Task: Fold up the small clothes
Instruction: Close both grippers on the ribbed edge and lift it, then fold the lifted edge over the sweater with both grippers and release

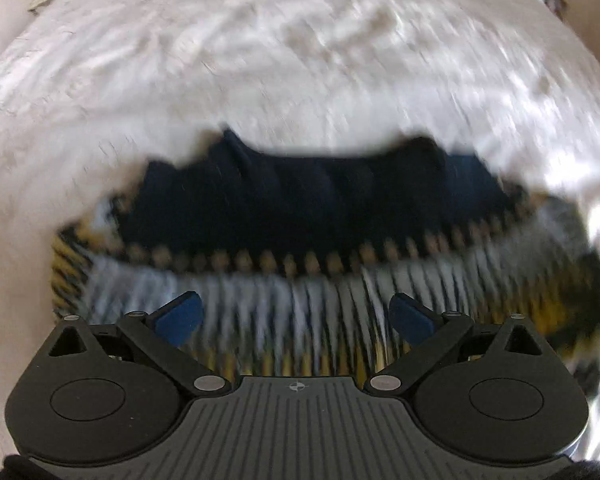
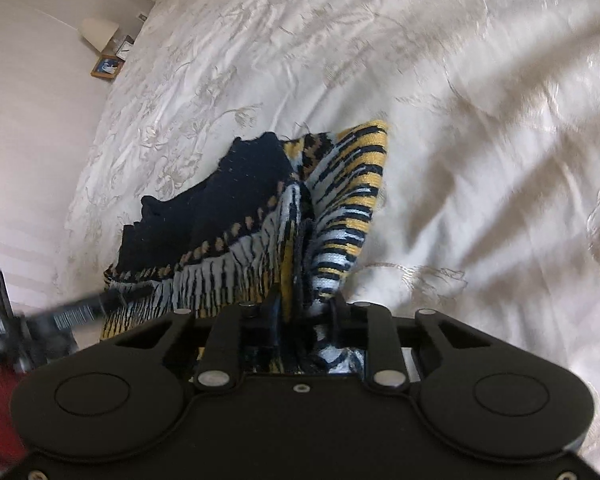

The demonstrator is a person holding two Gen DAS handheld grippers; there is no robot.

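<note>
White embroidered cloth covers the bed [image 2: 440, 80], and this bedspread fills almost all of both views. On it lies the task's thing, a small knitted garment [image 2: 228, 220] with a dark navy part and bands of yellow, black and pale blue; in the left wrist view it is just in front of the fingers and blurred. The right gripper [image 2: 304, 312] has its jaws closed on a bunched fold of this garment, and the striped cloth rises from the bed to the pinch. The left gripper [image 1: 296, 316] has its jaws wide apart, the blue pads [image 1: 180, 318] are on each side of the striped band, and I see nothing pressed between them. I judge that the fold is only beginning: one edge is taken, the other is not. The next move probably calls for the left jaws to close on the near edge, so both hands can carry it over the navy part evenly. By the wall at the bedside stand a lamp [image 2: 98, 32] and a small framed picture [image 2: 107, 67], well apart from the work. Nothing blocks the way, but the soft wrinkled bedspread could be caught together with the knit.
</note>
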